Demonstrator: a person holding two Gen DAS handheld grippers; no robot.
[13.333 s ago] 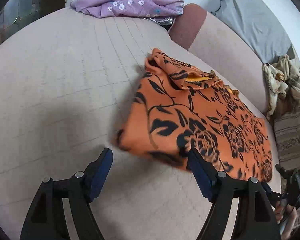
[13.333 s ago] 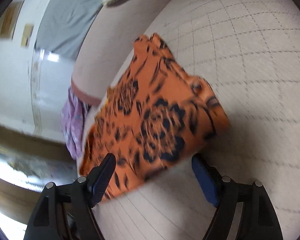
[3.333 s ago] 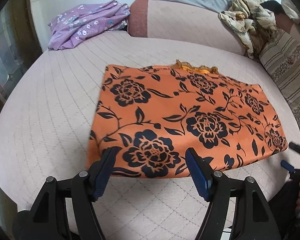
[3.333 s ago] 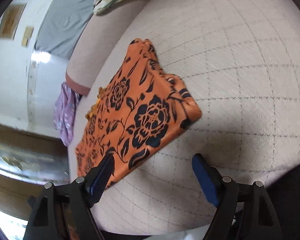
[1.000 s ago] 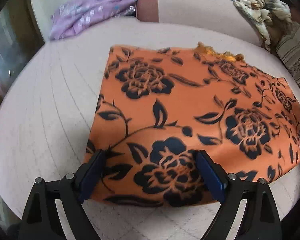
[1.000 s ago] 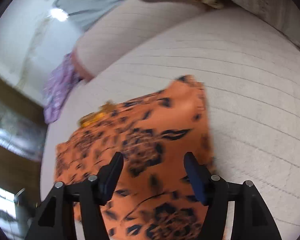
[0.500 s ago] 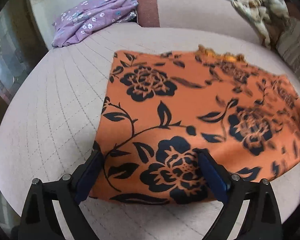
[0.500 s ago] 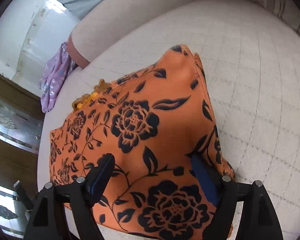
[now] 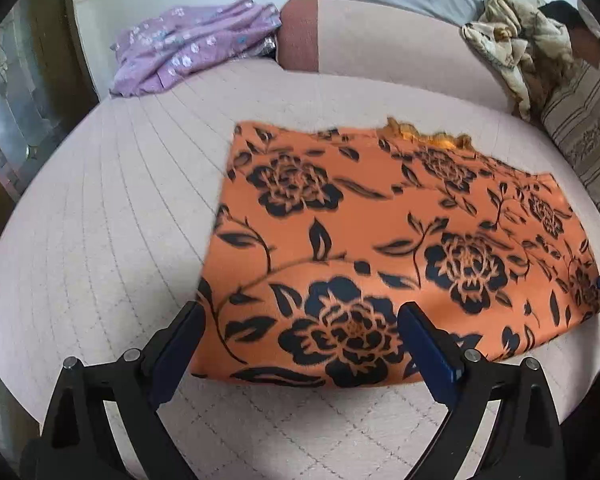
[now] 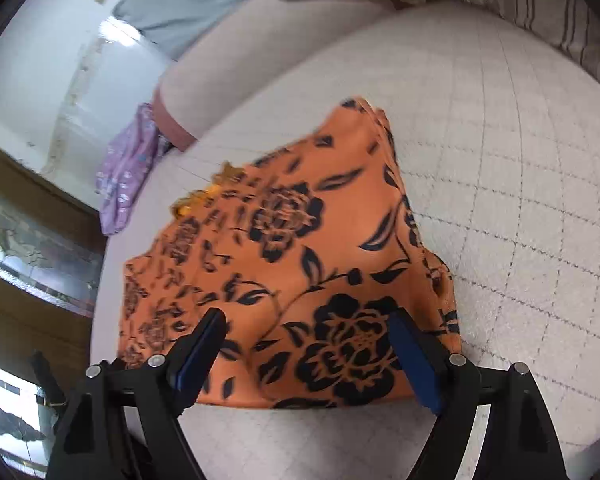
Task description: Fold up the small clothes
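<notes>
A wide quilted cushion [image 9: 100, 220] fills both views, and the orange flowered cloth [image 9: 380, 220] is laid flat on it as a broad folded rectangle, its near edge toward both claws. A purple garment [image 9: 192, 48] is heaped at the far corner, well apart, and a crumpled cream cloth [image 9: 512, 52] is draped over the backrest. The left claw [image 9: 300, 336] is held spread over the near left corner of the cloth, nothing pinched. The right claw [image 10: 304, 344] is likewise spread over the near right corner. If only the top layer is caught, the layers beneath could be dragged askew; with uneven lifting, a crooked fold would likely result.
</notes>
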